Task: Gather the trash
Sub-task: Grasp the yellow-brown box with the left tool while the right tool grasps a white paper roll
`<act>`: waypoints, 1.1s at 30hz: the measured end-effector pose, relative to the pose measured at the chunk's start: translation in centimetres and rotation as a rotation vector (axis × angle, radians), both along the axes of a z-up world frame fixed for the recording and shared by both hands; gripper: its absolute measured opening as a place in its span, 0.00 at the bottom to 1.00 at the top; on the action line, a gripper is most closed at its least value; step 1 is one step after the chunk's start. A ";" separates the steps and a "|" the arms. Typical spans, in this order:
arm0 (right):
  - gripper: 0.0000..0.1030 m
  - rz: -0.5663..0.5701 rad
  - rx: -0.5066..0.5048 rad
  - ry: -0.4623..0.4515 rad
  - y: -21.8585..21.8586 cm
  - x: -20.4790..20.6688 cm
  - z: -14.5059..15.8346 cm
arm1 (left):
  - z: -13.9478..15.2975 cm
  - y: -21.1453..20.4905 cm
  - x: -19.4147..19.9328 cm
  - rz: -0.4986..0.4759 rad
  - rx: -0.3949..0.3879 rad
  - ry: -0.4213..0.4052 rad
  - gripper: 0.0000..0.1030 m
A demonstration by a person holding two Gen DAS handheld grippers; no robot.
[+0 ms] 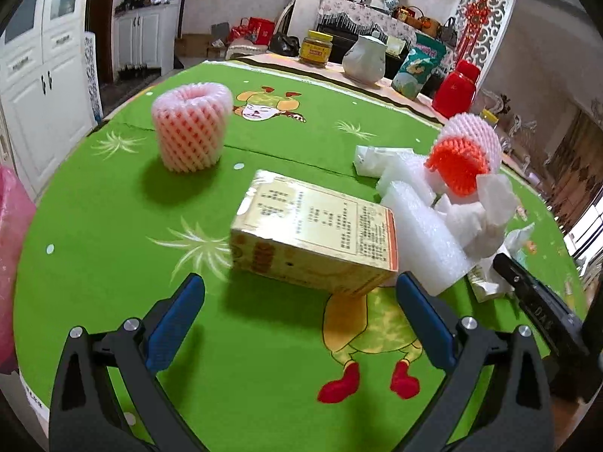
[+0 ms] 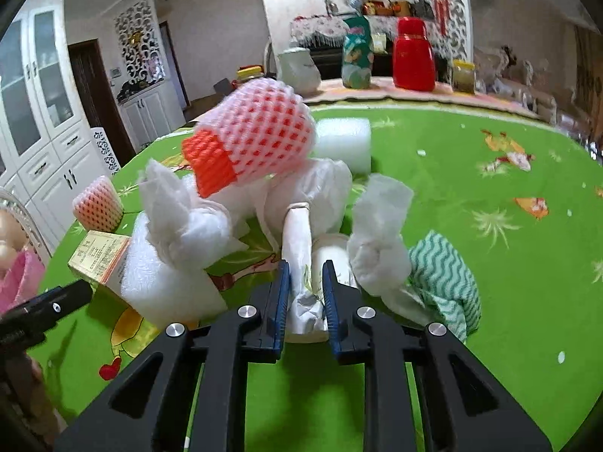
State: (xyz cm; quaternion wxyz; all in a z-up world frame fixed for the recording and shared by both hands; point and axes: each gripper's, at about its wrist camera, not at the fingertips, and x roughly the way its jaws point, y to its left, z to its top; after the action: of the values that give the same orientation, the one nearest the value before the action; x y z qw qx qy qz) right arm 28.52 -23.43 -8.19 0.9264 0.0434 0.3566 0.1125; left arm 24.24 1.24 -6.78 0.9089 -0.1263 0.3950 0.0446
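Note:
A yellow cardboard box (image 1: 316, 241) lies on the green tablecloth (image 1: 264, 358), just beyond my open, empty left gripper (image 1: 301, 301). A pink foam fruit net (image 1: 192, 126) stands behind it to the left. To the right is a trash pile: white foam sheets (image 1: 422, 226), crumpled tissues (image 1: 478, 218) and a pink-orange foam net (image 1: 467, 150). In the right wrist view my right gripper (image 2: 306, 282) is shut on a crushed white paper wrapper (image 2: 301, 263) at the front of that pile, with the net (image 2: 256, 135), tissues (image 2: 380, 241) and box (image 2: 100, 256) around it.
A green-white wavy cloth (image 2: 444, 286) lies right of the wrapper. A pink plastic bag (image 1: 11, 256) hangs at the left edge. At the table's far side stand a red thermos (image 1: 458, 88), a white jug (image 1: 365, 58), a jar (image 1: 316, 48) and a teal bag (image 1: 414, 67).

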 end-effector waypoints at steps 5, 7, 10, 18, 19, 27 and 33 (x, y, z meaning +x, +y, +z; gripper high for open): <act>0.32 -0.047 0.073 0.041 -1.5 0.5 -0.6 | -0.2 -2.1 1.1 -0.048 0.168 -0.018 0.96; 0.37 -0.043 0.098 0.046 -1.8 0.5 -0.7 | -0.4 -2.4 2.0 -0.040 0.225 -0.017 0.96; 0.54 -0.042 0.107 0.046 -1.9 0.5 -0.7 | -0.9 -2.6 3.7 -0.049 0.242 0.000 0.96; 0.54 -0.040 0.128 0.061 -2.4 0.8 -1.0 | -0.2 -2.1 2.5 -0.104 0.156 -0.079 0.93; 0.54 -0.033 0.124 0.061 -2.2 0.8 -1.0 | 0.0 -2.0 2.1 -0.108 0.155 -0.090 0.93; 0.55 0.022 -0.009 0.053 0.4 0.6 -0.8 | 0.4 -1.1 -1.5 -0.118 0.136 -0.140 0.93; 0.46 0.011 0.005 0.092 0.0 1.0 -1.4 | 0.1 -0.9 -2.9 -0.116 0.112 -0.142 0.93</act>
State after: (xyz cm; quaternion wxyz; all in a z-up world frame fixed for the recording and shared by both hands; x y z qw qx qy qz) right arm 29.54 -23.38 -9.55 0.9084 0.0487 0.3987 0.1163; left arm 21.30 0.37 -6.67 0.9413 -0.0549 0.3330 0.0049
